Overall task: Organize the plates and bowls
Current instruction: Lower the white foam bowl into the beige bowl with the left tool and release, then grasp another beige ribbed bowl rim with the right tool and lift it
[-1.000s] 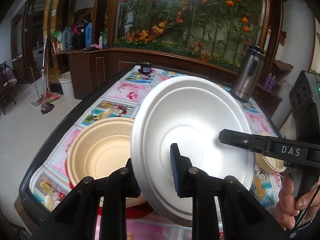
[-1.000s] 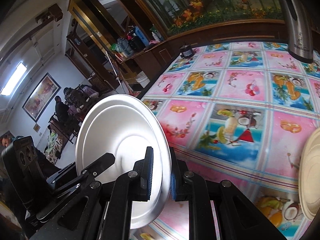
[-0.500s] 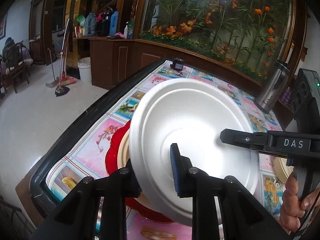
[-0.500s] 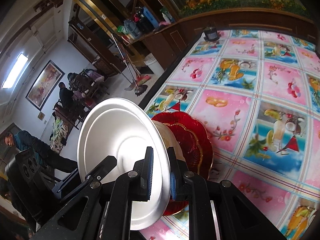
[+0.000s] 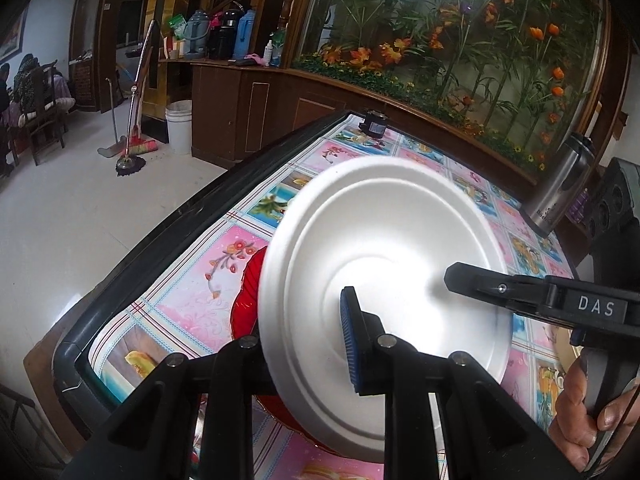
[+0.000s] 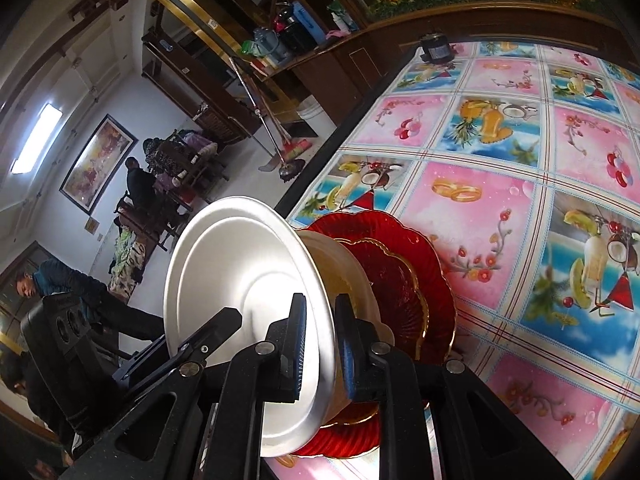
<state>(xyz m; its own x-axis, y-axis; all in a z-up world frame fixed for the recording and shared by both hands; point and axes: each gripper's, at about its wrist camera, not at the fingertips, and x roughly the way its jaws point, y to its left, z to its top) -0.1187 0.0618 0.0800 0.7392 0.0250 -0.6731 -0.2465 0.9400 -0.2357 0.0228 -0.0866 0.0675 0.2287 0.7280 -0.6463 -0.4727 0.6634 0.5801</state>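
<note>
A white foam bowl (image 5: 384, 248) (image 6: 240, 264) is held by its rim from two sides. My left gripper (image 5: 304, 340) is shut on its near edge, one blue pad (image 5: 348, 344) lying on the inner face. My right gripper (image 6: 322, 344) straddles the opposite edge; its jaws are opening, though both pads still touch the rim. The white bowl sits against a beige bowl (image 6: 340, 264), which rests on stacked red plates (image 6: 400, 280) (image 5: 248, 292). Each view also shows the other gripper: the right gripper (image 5: 500, 288) and the left gripper (image 6: 200, 348).
The stack stands near the black edge (image 5: 160, 248) of the table with the fruit-print cloth (image 6: 500, 160). A steel flask (image 5: 560, 188) and a small dark device (image 6: 438, 50) stand at the far side. A hand (image 5: 580, 432) grips the right tool. People sit in the room beyond.
Both grippers carried the white bowl sideways along the table and slightly down. It now covers the beige bowl on the red plates, which earlier lay beside it.
</note>
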